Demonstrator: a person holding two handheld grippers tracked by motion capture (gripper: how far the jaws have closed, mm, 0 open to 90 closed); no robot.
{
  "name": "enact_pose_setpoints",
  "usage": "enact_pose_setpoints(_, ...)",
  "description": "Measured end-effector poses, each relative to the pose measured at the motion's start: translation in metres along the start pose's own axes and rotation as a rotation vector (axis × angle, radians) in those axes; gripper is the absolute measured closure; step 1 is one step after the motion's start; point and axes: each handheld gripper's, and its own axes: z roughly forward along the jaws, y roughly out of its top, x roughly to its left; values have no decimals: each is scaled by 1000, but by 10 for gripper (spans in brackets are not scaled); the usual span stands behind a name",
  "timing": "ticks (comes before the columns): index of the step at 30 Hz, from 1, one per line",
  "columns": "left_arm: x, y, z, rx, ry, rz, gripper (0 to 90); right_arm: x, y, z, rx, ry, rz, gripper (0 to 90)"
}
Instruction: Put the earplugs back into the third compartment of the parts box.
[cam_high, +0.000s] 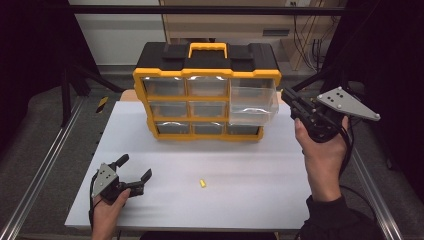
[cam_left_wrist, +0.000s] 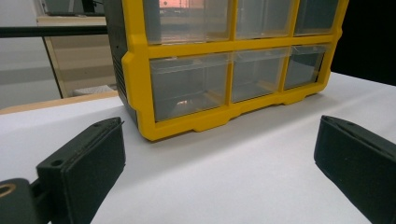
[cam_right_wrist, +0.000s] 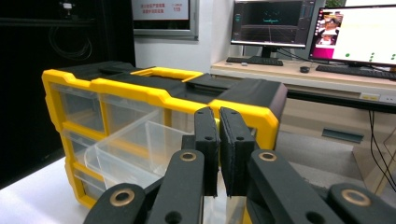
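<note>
A yellow and black drawer organiser stands at the back of the white table. Its top right clear drawer is pulled out toward me. A small yellow piece lies alone on the table in front of the organiser. My left gripper rests low at the front left with its jaws wide apart and nothing between them. My right gripper is raised at the right, beside the pulled-out drawer, and its jaws are shut with nothing between them. In the left gripper view the organiser stands a short way ahead.
Metal rails run along both sides of the table. Behind the organiser stands a desk with monitors and a keyboard. A broad stretch of bare white table lies between the two hands.
</note>
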Motion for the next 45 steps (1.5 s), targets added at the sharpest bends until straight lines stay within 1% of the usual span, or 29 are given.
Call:
enact_pose_setpoints(3, 0, 0, 0, 1, -2, 1, 15, 2, 5, 6, 8, 3, -16, 864)
enact_pose_setpoints(9, 0, 0, 0, 0, 0, -2, 15, 1, 10, 17, 27, 13, -15, 863)
enact_pose_setpoints(15, -1, 0, 1, 6, -4, 6, 15, 3, 9, 26, 45, 32, -13, 861)
enact_pose_setpoints(17, -1, 0, 1, 6, -4, 6, 15, 4, 9, 29, 52, 39, -4, 861)
enact_pose_setpoints(21, 0, 0, 0, 6, -4, 6, 15, 6, 7, 37, 70, 48, -12, 857)
enact_pose_setpoints(24, 0, 0, 1, 5, -5, 5, 15, 8, 7, 42, 90, 65, -17, 841)
enact_pose_setpoints(27, 0, 0, 1, 6, -5, 5, 15, 9, 7, 43, 83, 50, -22, 781)
enact_pose_setpoints(29, -1, 0, 1, 6, -5, 6, 15, 8, 7, 44, 80, 45, -12, 754)
enact_pose_setpoints(34, -1, 0, 1, 6, -5, 7, 15, 6, 6, 43, 76, 42, -2, 671)
enact_pose_setpoints(37, -1, 0, 1, 6, -5, 7, 15, 6, 6, 41, 68, 44, 5, 582)
enact_pose_setpoints(39, -1, 0, 1, 6, -5, 8, 15, 6, 6, 39, 65, 46, 13, 503)
enact_pose_setpoints(41, -1, 0, 1, 6, -4, 8, 15, 6, 4, 35, 51, 43, 6, 419)
enact_pose_setpoints(43, -1, 0, 1, 7, -4, 8, 15, 6, 3, 31, 41, 39, 9, 325)
enact_pose_setpoints(45, -1, 0, 1, 6, -5, 8, 15, 7, 2, 26, 33, 41, 5, 261)
